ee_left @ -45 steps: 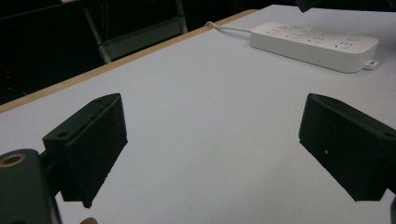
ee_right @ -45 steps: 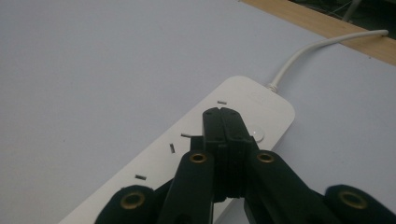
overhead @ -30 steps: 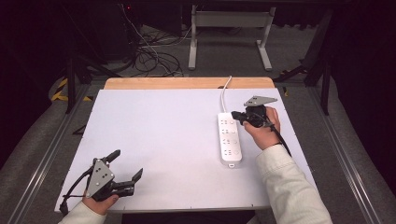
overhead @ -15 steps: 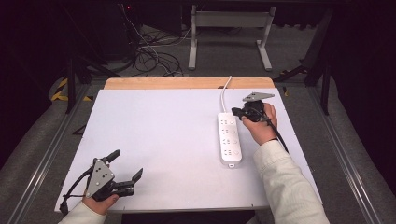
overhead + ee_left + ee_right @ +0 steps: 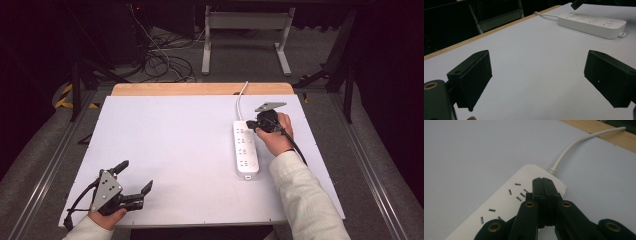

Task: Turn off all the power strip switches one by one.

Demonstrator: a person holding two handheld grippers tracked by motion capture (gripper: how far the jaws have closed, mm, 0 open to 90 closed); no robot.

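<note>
High view puts the white power strip (image 5: 246,149) right of centre on the table (image 5: 165,145), its cord (image 5: 241,99) running to the upper edge. Compared with a second ago, the right gripper (image 5: 251,125) has sunk toward the strip's upper end and sits lower in the frame. Right gripper view shows its jaws pressed together with nothing between them, tips over the cord end of the strip beside the nearest socket slots (whether they touch, I cannot tell). That reads as a poke at that end, perhaps a switch, not a pick-up. At lower left, the left gripper (image 5: 134,186) rests unmoved, jaws wide apart and empty.
</note>
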